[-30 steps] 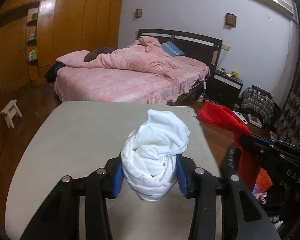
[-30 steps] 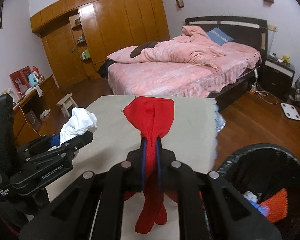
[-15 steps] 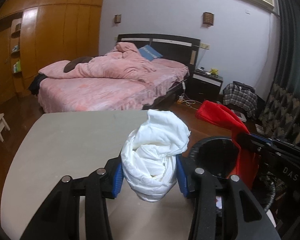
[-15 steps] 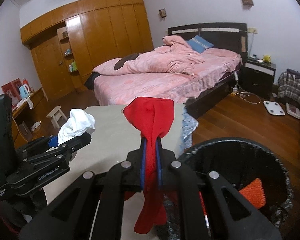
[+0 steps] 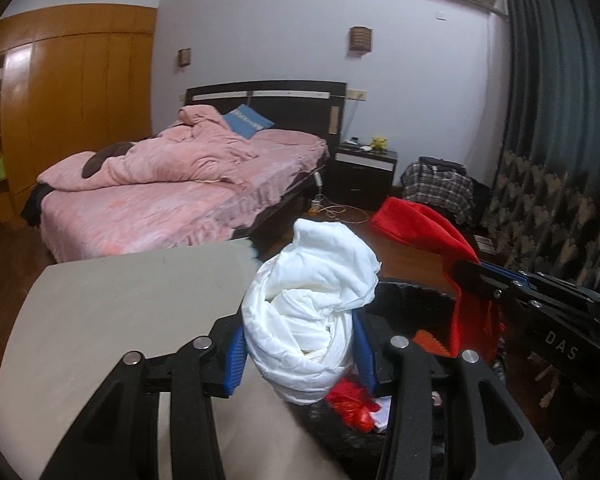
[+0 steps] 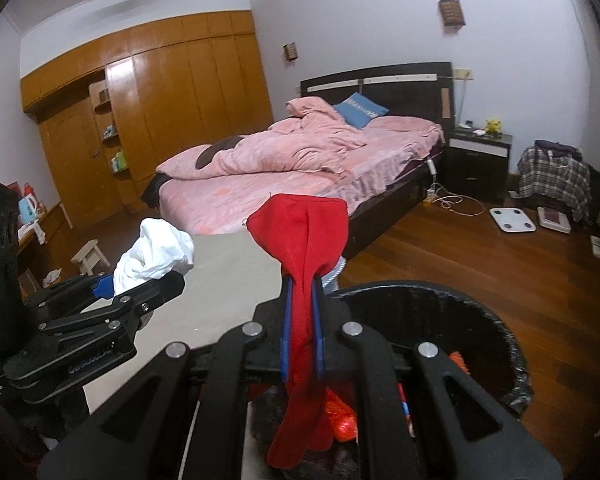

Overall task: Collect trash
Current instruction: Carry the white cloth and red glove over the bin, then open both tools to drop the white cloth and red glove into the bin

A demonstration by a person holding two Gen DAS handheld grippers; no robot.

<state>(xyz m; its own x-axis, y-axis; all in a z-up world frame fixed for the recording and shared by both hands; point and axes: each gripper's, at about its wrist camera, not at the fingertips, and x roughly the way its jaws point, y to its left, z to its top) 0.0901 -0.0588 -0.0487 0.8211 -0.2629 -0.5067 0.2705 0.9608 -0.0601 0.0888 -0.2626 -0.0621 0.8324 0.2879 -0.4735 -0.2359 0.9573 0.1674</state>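
Observation:
My left gripper (image 5: 300, 354) is shut on a crumpled white cloth wad (image 5: 314, 308) and holds it over the near rim of a black trash bin (image 5: 404, 292). My right gripper (image 6: 302, 336) is shut on a red cloth (image 6: 300, 236) that hangs down over the bin (image 6: 500, 332). The bin holds red and orange scraps (image 6: 342, 420). In the right wrist view the left gripper (image 6: 140, 288) with its white wad (image 6: 152, 256) is at the left, above the table. In the left wrist view the red cloth (image 5: 420, 224) is at the right.
A grey table (image 5: 120, 304) lies to the left of the bin. Beyond it is a pink bed (image 6: 300, 168), a dark nightstand (image 6: 478, 160), a wooden wardrobe (image 6: 172, 112), a small stool (image 6: 90, 254) and wooden floor with a white scale (image 6: 512, 220).
Both grippers have moved right, off the table toward the bin, with their cloths still held. The bin now lies under both grippers.

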